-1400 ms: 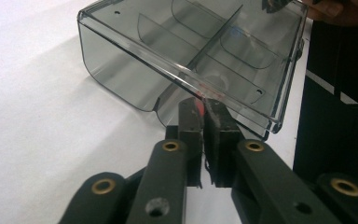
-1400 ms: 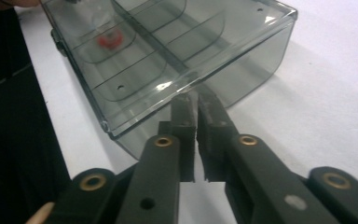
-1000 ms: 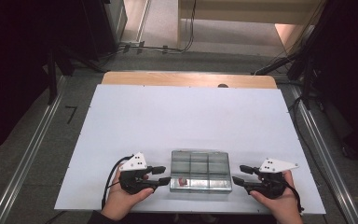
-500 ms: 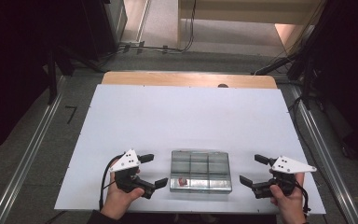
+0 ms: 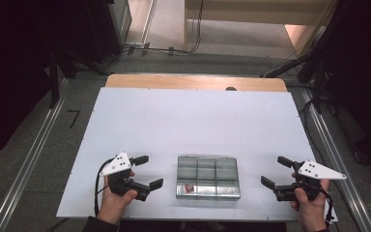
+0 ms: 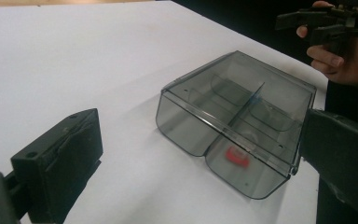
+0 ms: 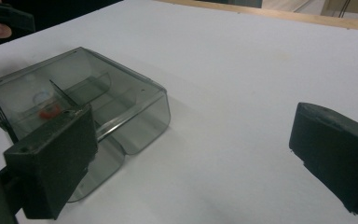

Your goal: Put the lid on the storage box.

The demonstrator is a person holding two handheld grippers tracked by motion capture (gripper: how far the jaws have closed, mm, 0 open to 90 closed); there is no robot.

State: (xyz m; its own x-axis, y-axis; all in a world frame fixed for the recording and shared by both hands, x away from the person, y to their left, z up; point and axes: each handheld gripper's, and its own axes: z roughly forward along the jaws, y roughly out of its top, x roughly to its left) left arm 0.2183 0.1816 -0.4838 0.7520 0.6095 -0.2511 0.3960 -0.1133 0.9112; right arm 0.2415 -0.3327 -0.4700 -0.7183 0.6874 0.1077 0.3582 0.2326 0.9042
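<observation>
A smoky clear plastic box (image 5: 207,176) with a shut lid and several compartments lies near the front edge of the white table. A small red piece (image 5: 189,187) sits in its front left compartment, and it also shows through the lid as the red piece (image 6: 237,156) in the left gripper view. My left gripper (image 5: 150,170) stands a little left of the box. My right gripper (image 5: 273,170) stands farther off to its right. The jaws of both have just been opening; they are wide apart with nothing between them. The right gripper view has the box (image 7: 98,98) beside its left jaw.
The white tabletop (image 5: 193,121) stretches bare beyond the box to a wooden strip (image 5: 195,82) at the far edge. Metal rails (image 5: 29,159) run along the floor on both sides, and cables (image 5: 164,48) lie behind the table.
Both grippers were at the box's left and right sides with narrower jaws. They have opened and drawn outward, away from the box. The box has stayed put.
</observation>
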